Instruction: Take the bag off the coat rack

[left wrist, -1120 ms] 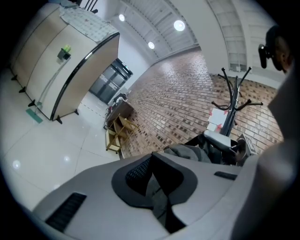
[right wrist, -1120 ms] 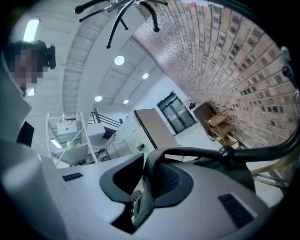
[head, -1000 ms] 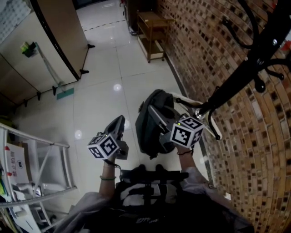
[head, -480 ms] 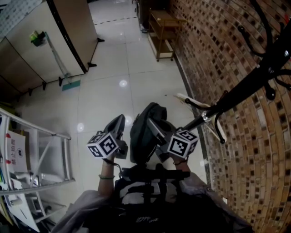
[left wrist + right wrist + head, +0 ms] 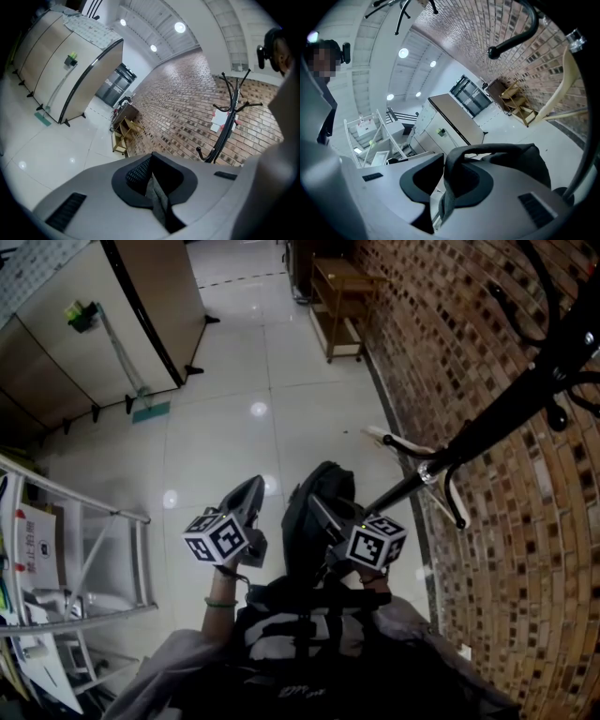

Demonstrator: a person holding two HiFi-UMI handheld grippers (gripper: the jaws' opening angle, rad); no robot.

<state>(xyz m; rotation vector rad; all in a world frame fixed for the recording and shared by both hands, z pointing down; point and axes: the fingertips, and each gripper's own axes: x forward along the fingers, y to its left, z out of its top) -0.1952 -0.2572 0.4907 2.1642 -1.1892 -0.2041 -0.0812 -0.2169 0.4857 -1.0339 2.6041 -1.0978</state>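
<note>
Lower left of the head view: a white metal frame (image 5: 94, 549) of thin tubes, standing apart and out of play. The floor (image 5: 234, 381) is glossy pale tile with lamp glare on it. Left of centre, the left tongs (image 5: 249, 491) are squeezed together on nothing. Their view shows only the black ribbed pads meeting, so they look parked as the spare hand. Centre of the frame: the bag (image 5: 305, 521), a dark soft fabric backpack with a rounded, slumped shape. It hangs over the floor just right of the left tongs and just beside the foot of the pole. It looks free of every hook, so the lift-off seems done or nearly done. The right tongs (image 5: 321, 510) are clamped on the bag's strap (image 5: 487, 149), a flat dark webbing loop that runs between the pads. Gripping the top loop lets the body hang plumb and swing clear. Right of that: the coat rack (image 5: 487, 423), a slim black metal pole with curved, ball-tipped hooks, slanting to the upper right. Behind it is a rough mottled brick wall (image 5: 450, 334), and a small wooden shelf (image 5: 342, 296) stands against it at the top centre.
</note>
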